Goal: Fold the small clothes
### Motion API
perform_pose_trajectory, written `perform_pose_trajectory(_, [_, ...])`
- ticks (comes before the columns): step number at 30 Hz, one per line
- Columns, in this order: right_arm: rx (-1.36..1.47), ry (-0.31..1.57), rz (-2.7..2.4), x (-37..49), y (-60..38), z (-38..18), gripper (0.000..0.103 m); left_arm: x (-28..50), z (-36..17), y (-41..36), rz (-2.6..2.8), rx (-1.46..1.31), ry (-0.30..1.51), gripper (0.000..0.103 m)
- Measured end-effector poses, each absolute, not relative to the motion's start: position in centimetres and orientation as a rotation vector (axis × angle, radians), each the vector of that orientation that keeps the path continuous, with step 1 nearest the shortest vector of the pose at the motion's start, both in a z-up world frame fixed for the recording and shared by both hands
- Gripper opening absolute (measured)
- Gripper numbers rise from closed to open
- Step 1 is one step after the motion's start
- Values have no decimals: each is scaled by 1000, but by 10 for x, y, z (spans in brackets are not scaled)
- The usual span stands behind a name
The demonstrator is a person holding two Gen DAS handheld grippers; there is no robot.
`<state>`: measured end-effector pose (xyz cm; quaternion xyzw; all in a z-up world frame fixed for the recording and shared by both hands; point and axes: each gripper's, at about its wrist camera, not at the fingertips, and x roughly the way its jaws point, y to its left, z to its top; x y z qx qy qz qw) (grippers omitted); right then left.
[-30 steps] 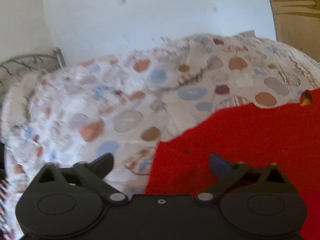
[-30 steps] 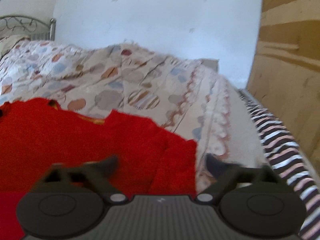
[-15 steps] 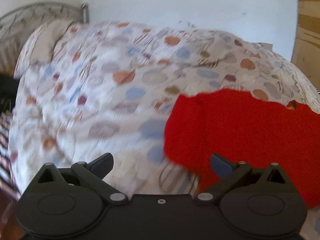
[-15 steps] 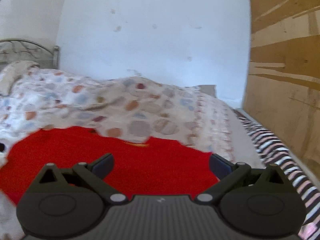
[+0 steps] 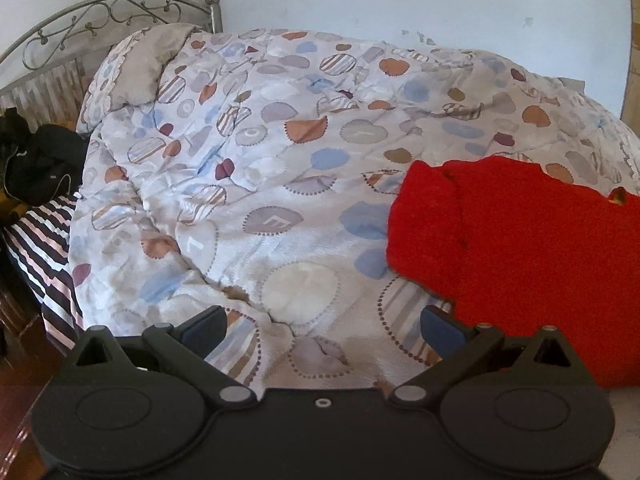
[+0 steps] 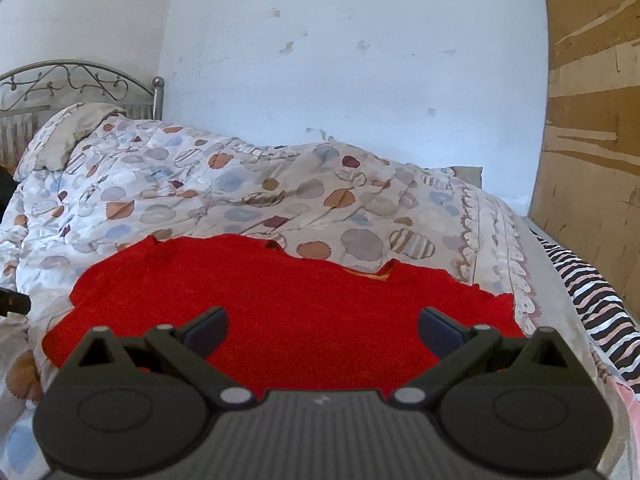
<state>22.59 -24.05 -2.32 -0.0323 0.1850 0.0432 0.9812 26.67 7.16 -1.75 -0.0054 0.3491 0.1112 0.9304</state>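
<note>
A fuzzy red garment (image 6: 272, 300) is lying folded on a quilted, heart-patterned duvet (image 5: 256, 184), at lower centre of the right view. The left gripper (image 5: 324, 326) and right gripper (image 6: 323, 326) are both being held with jaws spread, empty.

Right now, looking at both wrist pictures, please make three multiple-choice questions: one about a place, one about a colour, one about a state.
1. Where does the red garment lie?
A. on the patterned quilt
B. on the floor
C. over the metal headboard

2. What colour is the pile of clothing beside the bed?
A. yellow
B. black
C. green

3. How do the left gripper and right gripper stand?
A. both shut on cloth
B. one open, one shut
C. both open, holding nothing

Answers: 1 A, quilt shows all around the garment; 2 B, dark heap near the headboard; 3 C, a wide gap shows between each pair of fingers.
</note>
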Motion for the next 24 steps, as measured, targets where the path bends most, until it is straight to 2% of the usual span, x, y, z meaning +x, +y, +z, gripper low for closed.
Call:
perform_pose_trajectory(9, [-98,449,46,247,-240,-48,103,269,-18,66,192,-92,765,102])
perform_pose_trajectory(15, [28,506,86,255,-259,-64,103,273,-24,65,194,-137,801,102])
perform_pose_trajectory(24, [63,485,101,252,-264,-71,103,276,-28,60,166,-168,828,102])
